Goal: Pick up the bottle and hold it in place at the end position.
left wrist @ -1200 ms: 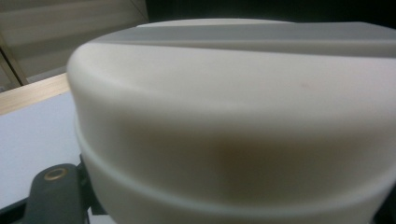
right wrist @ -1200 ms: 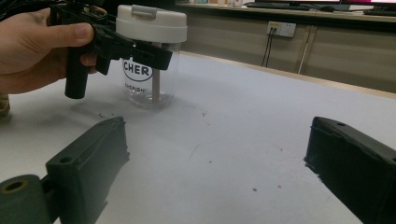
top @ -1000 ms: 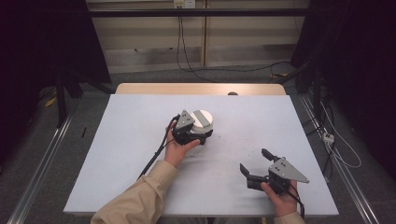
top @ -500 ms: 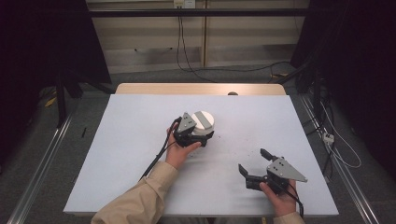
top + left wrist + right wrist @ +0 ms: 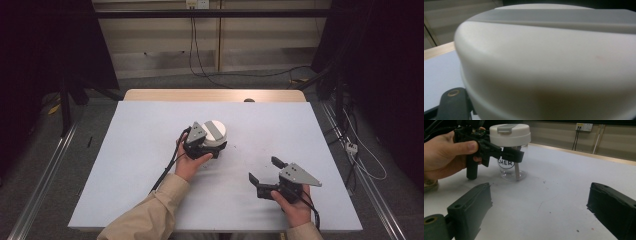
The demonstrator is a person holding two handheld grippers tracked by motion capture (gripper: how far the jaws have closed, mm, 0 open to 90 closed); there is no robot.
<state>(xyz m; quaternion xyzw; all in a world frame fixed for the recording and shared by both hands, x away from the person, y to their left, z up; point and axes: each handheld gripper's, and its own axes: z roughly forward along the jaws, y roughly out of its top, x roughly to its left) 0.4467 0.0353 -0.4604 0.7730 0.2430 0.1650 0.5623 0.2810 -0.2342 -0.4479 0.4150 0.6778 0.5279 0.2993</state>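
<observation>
Nothing much has shifted since the earlier frames: both hands sit where they were. A pale grey surface [image 5: 125, 165] with a wooden far edge stands in a dim room, cables trailing down the wall behind and dark curtains at the sides. Near its middle stands a clear jar [image 5: 510, 171] with a white lid [image 5: 216, 131] (grey tab on top, black lettering on the glass). Left tongs [image 5: 509, 153] pinch the jar just under the lid; right tongs [image 5: 265, 172] are spread, well apart from it.
</observation>
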